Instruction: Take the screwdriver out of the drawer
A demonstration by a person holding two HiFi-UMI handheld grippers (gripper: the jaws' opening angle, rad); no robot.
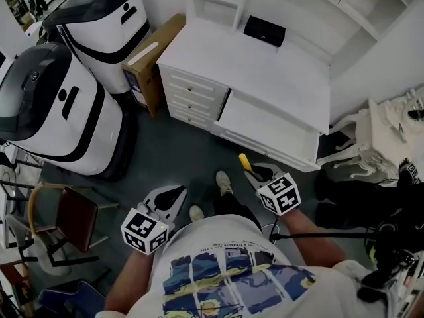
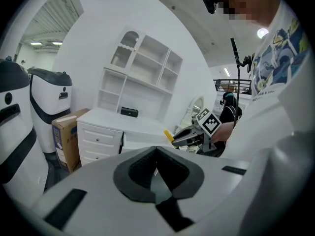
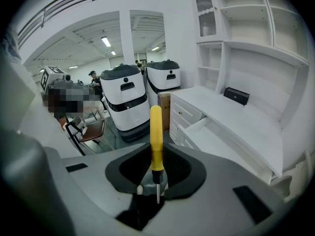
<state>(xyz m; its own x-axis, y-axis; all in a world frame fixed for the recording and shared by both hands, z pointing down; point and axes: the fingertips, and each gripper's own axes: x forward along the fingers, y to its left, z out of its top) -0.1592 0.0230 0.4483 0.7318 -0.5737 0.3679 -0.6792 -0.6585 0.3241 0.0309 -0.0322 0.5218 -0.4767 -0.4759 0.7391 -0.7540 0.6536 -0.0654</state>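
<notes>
In the right gripper view, a screwdriver with a yellow handle (image 3: 156, 132) stands up between the jaws of my right gripper (image 3: 156, 151), which is shut on it, its thin metal shaft (image 3: 157, 190) pointing back toward the camera. In the head view this gripper (image 1: 255, 173) hangs in front of the white desk's open drawer (image 1: 265, 121), clear of it, with the yellow handle (image 1: 244, 160) sticking out ahead. My left gripper (image 1: 173, 195) hangs lower left over the floor, its jaws together and nothing in them. From the left gripper view (image 2: 156, 150) the right gripper (image 2: 189, 135) shows off to the right.
The white desk (image 1: 278, 71) has a stack of three small drawers (image 1: 192, 98) at its left and a black box (image 1: 264, 30) on top. A cardboard box (image 1: 156, 58), two white machines (image 1: 46, 105) and a chair (image 1: 69, 220) stand left. A white ornate chair (image 1: 371, 138) is right.
</notes>
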